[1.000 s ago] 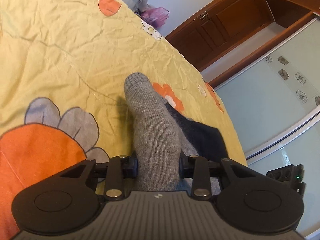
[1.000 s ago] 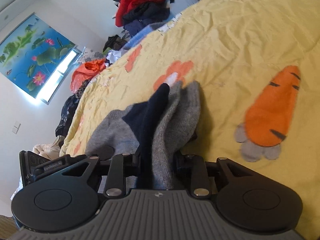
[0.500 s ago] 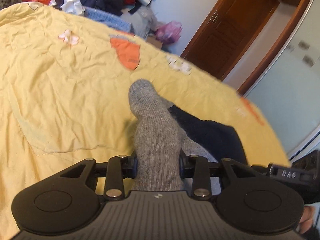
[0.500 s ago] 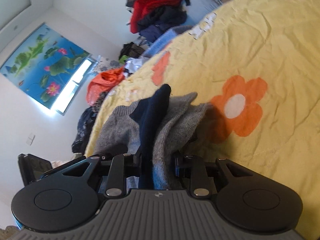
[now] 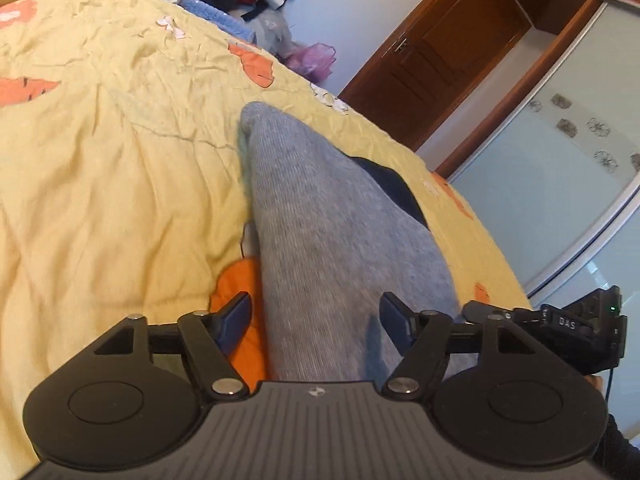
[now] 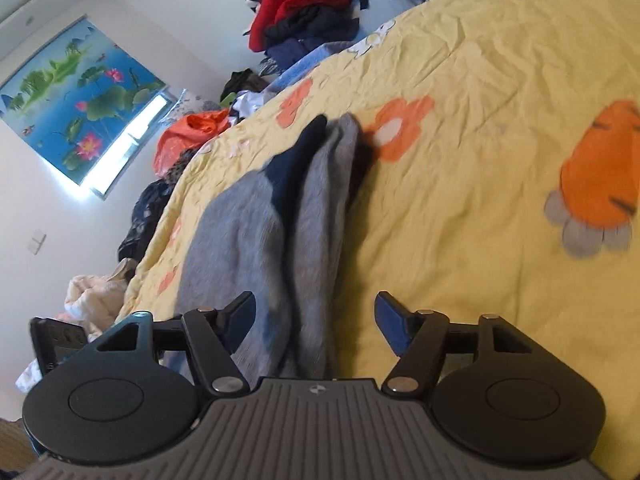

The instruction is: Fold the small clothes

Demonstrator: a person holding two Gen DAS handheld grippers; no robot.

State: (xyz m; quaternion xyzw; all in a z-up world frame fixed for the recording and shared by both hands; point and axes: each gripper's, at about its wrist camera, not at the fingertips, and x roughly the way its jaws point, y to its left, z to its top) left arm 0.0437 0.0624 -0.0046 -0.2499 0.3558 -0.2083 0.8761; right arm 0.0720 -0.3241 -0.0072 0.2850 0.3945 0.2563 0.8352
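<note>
Jaws just opened, clear of knit grey-navy sock; wrinkled yellow sheet.

Surface: bed under a creased yellow sheet printed with orange flowers and carrots.
On it: grey and navy knitted garment, lower centre of both frames.

Left hand-held gripper jaws just opened, right hand-held gripper likewise

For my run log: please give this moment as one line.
left gripper: fingers just opened, off grey garment | right gripper: fingers just opened, garment between | garment lies on yellow bedsheet
</note>
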